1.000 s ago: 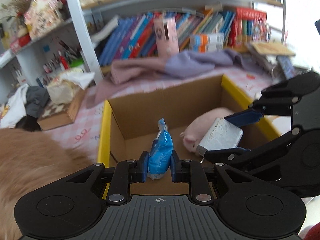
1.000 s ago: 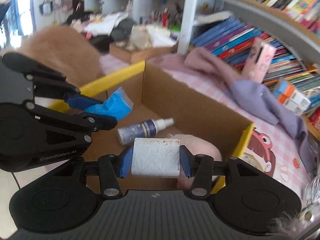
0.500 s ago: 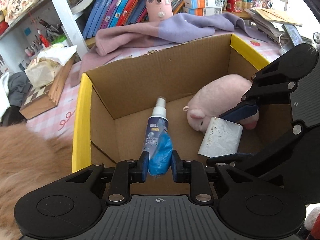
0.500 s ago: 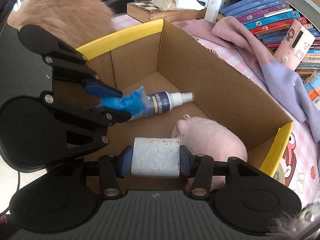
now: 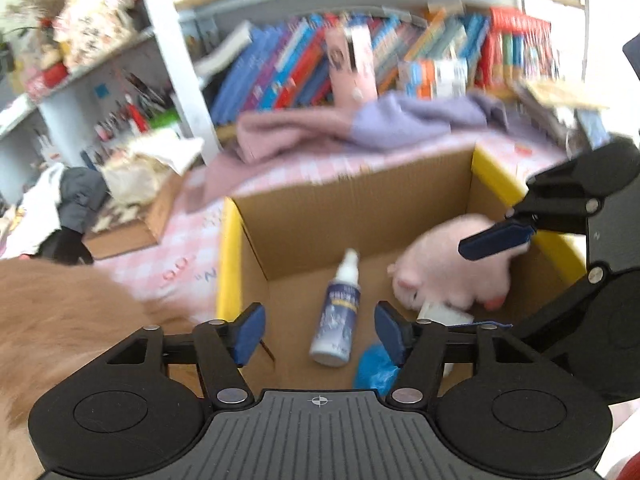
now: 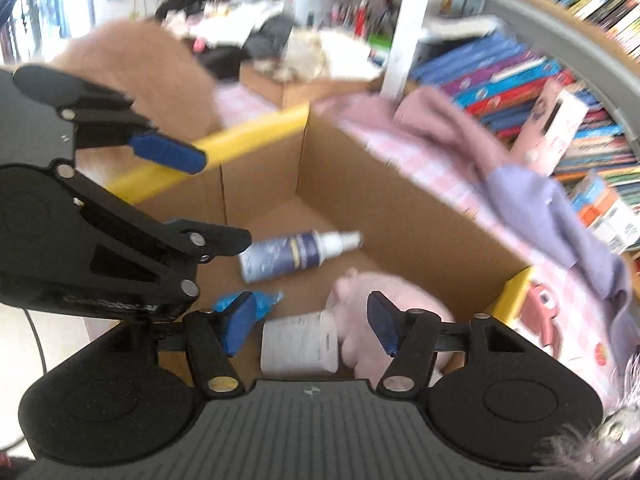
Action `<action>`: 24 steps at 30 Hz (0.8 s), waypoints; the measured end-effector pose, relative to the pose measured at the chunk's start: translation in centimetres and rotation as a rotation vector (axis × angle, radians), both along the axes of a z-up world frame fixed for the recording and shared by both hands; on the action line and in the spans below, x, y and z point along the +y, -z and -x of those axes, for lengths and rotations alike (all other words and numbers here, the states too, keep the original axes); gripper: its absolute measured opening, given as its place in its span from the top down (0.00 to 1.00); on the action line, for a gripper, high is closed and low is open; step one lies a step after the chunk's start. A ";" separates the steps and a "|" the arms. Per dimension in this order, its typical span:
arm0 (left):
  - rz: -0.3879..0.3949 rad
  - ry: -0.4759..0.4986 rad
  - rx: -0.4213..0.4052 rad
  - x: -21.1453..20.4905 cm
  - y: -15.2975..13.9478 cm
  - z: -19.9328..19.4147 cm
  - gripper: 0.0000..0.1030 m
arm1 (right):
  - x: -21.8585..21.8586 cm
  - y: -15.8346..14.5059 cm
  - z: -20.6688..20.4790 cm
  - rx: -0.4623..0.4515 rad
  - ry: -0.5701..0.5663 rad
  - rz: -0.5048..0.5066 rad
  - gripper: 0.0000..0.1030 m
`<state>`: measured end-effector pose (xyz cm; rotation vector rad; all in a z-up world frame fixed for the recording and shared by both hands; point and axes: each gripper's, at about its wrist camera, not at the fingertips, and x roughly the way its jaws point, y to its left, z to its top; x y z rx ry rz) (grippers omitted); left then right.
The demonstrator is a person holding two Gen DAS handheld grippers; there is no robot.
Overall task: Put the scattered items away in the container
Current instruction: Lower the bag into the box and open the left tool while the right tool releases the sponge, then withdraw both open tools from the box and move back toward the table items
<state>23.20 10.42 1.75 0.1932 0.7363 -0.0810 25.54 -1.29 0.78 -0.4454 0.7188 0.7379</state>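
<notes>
Both claws just opened over the cardboard box point(image 5: 352, 216): left gripper point(image 5: 318, 334) released, crinkly blue packet point(image 5: 374, 368) at 5 o'clock; right gripper point(image 6: 312, 326) released, only its view shows the white block point(image 6: 298, 342) whole.

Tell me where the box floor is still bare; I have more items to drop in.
Bare cardboard lies behind the spray bottle toward the back wall of the box. The near right is crowded: pink plush, white block, blue packet.

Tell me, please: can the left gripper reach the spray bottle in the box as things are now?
Probably yes. The left gripper is open and empty, with its jaws just opened, and the spray bottle lies flat on the floor of the cardboard box straight ahead. Nothing covers it; the blue packet only lies beside it.
</notes>
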 end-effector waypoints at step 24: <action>0.064 -0.079 -0.265 -3.4 -2.6 17.7 0.22 | -8.9 -3.9 16.4 -0.225 0.344 -0.203 0.37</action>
